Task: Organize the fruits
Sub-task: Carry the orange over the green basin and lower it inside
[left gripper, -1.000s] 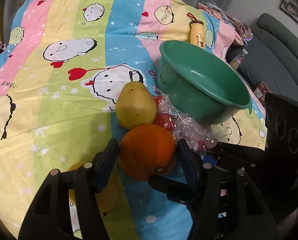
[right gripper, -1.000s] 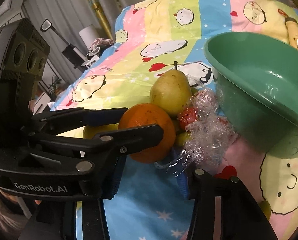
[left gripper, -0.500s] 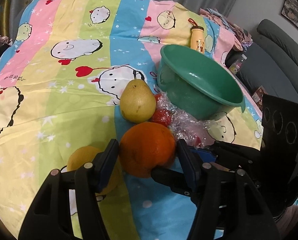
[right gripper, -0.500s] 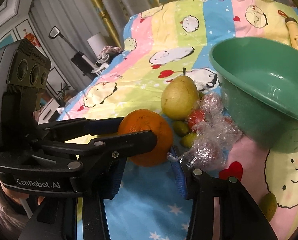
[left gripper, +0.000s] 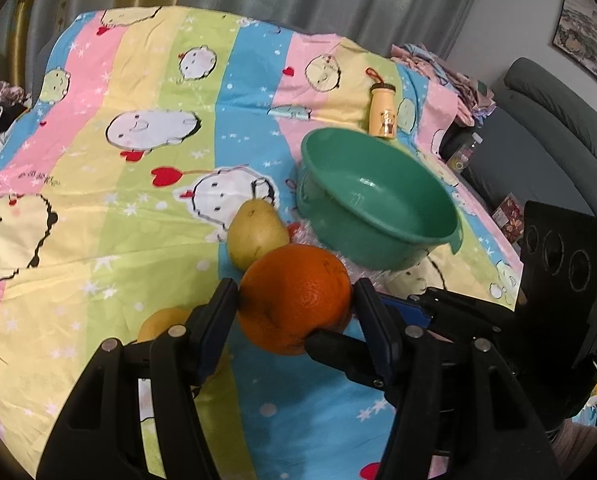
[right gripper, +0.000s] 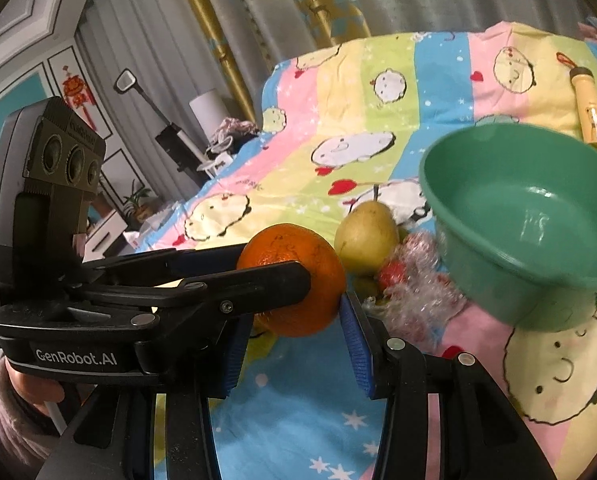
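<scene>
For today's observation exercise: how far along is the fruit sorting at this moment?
Nothing looks done: the green bowl holds no fruit. In hand: the left gripper grips the orange, off the cloth. Left: the pear, a yellow fruit and the plastic-wrapped fruit.

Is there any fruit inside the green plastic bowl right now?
No, the green plastic bowl shows only its bare inside, while the yellow-green pear sits on the striped cartoon bedsheet beside it.
</scene>
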A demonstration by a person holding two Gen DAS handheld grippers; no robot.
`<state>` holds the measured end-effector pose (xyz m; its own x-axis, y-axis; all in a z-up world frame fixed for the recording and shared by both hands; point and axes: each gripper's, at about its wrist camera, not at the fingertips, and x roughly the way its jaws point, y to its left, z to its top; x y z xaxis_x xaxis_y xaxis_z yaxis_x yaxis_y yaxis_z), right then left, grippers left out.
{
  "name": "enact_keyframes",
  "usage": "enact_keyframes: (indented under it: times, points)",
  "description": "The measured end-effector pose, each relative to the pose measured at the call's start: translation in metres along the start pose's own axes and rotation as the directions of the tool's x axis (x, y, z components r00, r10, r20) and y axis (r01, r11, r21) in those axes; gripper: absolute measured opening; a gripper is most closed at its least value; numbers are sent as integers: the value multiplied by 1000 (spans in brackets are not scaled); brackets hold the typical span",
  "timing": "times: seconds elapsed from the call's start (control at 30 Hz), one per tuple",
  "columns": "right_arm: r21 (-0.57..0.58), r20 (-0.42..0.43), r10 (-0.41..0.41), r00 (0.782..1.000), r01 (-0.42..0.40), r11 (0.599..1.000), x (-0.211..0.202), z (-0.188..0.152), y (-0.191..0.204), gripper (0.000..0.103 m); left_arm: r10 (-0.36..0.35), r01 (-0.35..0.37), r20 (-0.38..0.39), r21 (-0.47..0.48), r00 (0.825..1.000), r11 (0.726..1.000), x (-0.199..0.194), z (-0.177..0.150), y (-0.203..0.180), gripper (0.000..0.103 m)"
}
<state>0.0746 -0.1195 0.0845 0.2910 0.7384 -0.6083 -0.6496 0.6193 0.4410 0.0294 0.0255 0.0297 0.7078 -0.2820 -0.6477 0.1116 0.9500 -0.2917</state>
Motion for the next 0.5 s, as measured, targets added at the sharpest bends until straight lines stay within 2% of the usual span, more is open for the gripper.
enact_keyframes:
  times: [0.3,0.5]
  points:
    - [-1,106,-41,994,41,999,-35,21,-15,47,-33,29,64,62,997,998,-1,33,-35,60]
    - [42,158,-83,984,77,996,-56,34,-40,47,-64,58,61,102,996,993,16,56,-61,60]
